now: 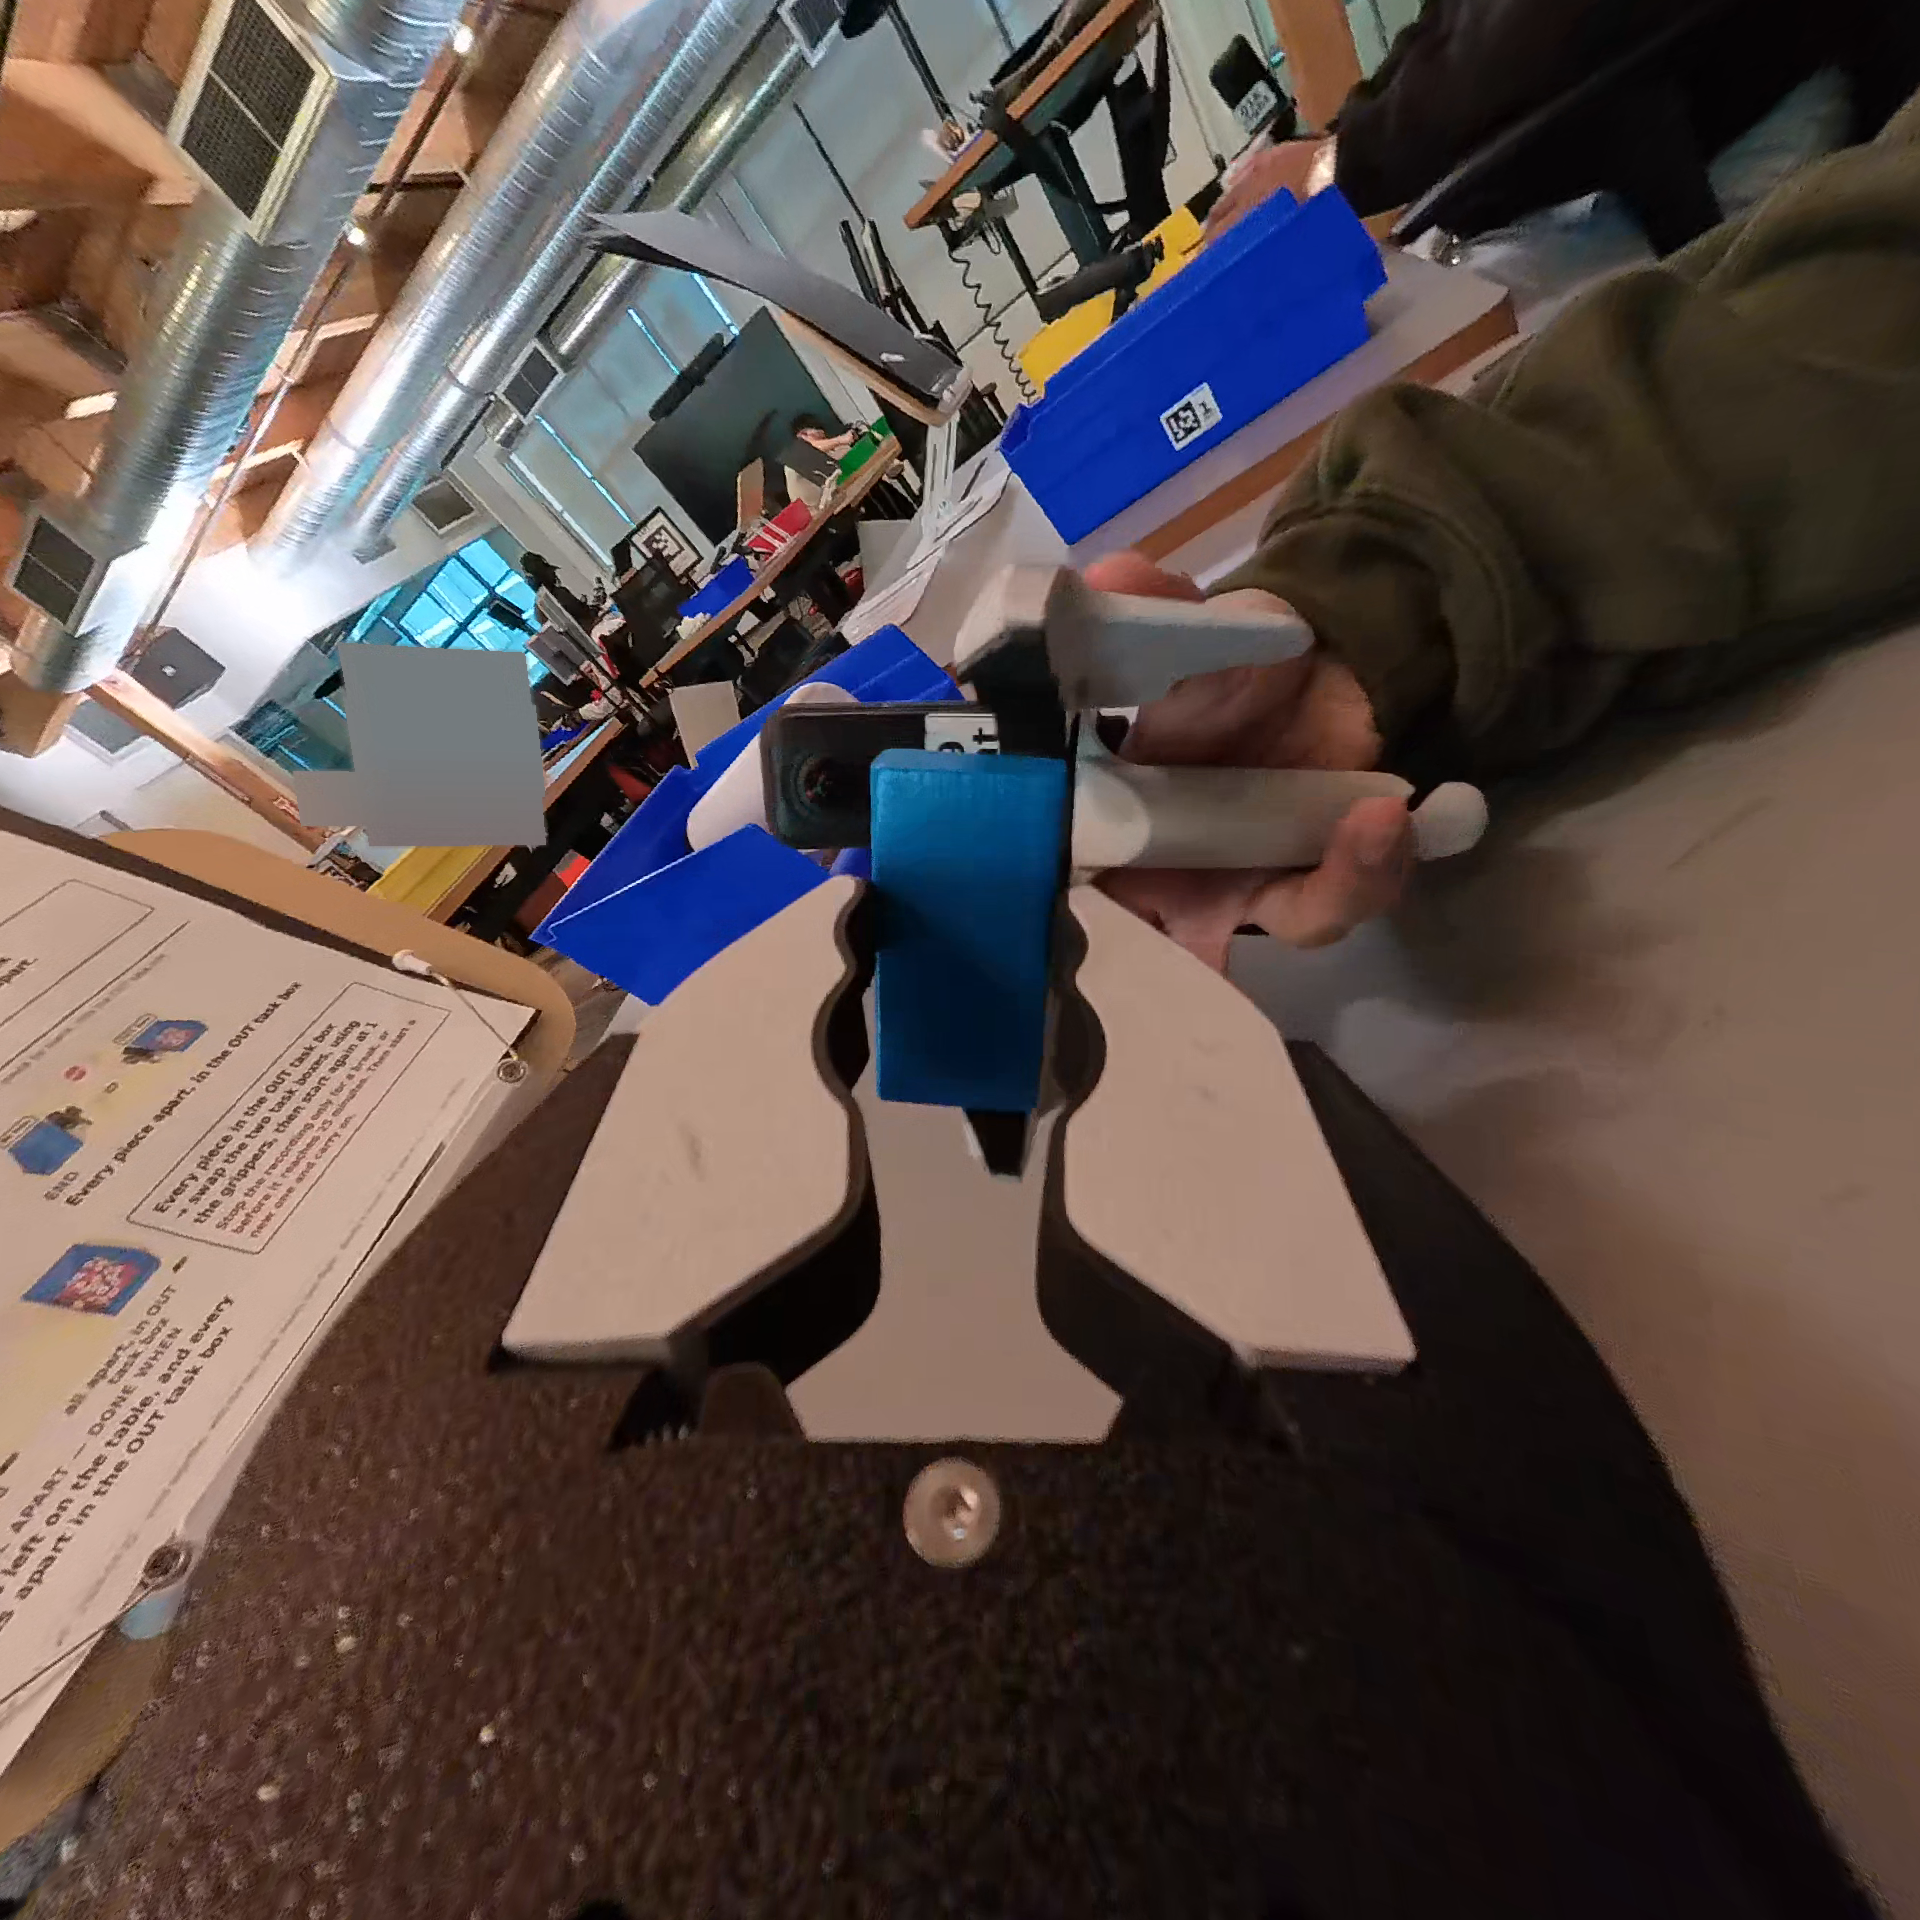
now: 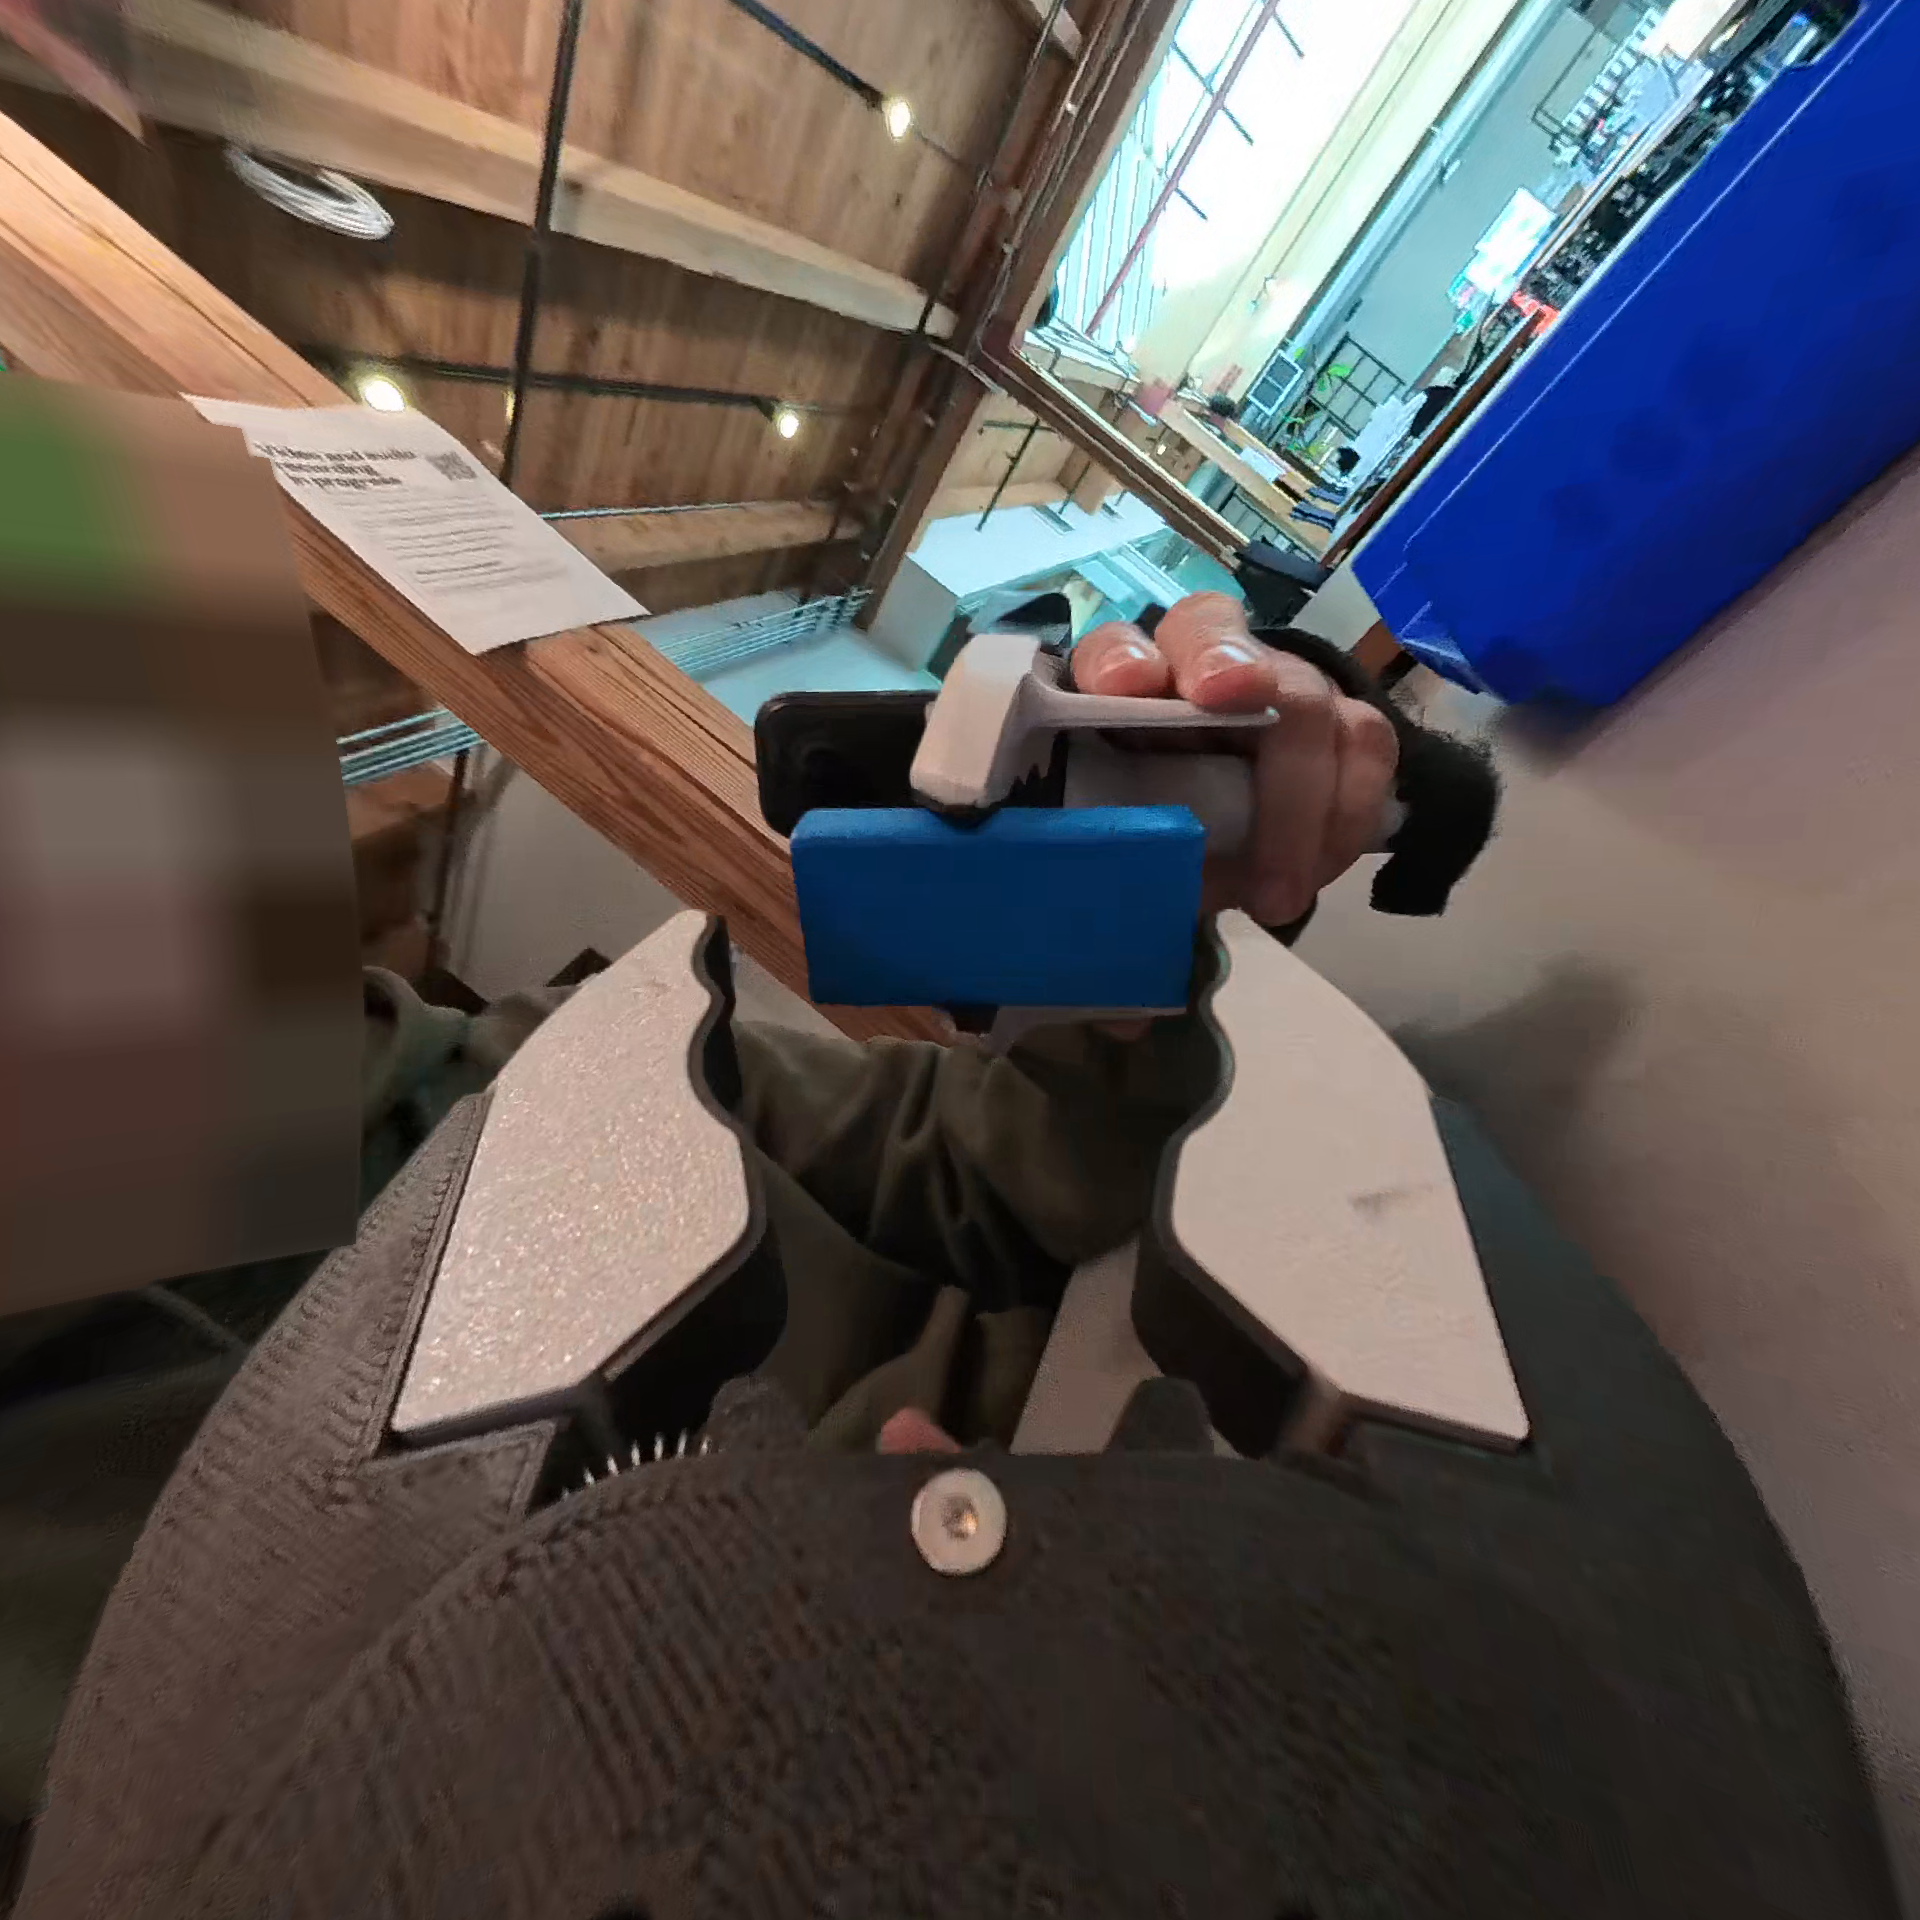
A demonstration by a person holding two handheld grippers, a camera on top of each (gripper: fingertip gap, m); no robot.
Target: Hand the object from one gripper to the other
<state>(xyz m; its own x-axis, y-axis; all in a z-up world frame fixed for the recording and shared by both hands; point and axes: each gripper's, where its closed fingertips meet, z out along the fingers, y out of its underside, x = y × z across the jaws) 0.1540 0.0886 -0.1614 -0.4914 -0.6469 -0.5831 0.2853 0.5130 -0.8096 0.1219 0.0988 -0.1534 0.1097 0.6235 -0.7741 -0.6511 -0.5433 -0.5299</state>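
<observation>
A blue rectangular block (image 1: 961, 935) stands on end between the fingertips of my left gripper (image 1: 966, 914), which is shut on its narrow sides. My right gripper (image 2: 961, 935) is open, and its fingertips straddle the long sides of the same block (image 2: 997, 914). There is a small gap at its left finger, while its right finger is at the block's end. In the right wrist view the left gripper's white finger (image 2: 971, 727) presses the block from above. In the left wrist view the right gripper's grey finger (image 1: 1013, 613) sits above the block.
A hand in an olive sleeve (image 1: 1610, 520) holds the right gripper over the grey table (image 1: 1662, 1039). Blue bins stand behind (image 1: 1195, 364) and to the left (image 1: 707, 914). An instruction sheet (image 1: 208, 1195) lies at the left. A blue bin (image 2: 1662, 416) and a wooden beam (image 2: 582, 707) show behind. The tips of both grippers are at nearly the same place.
</observation>
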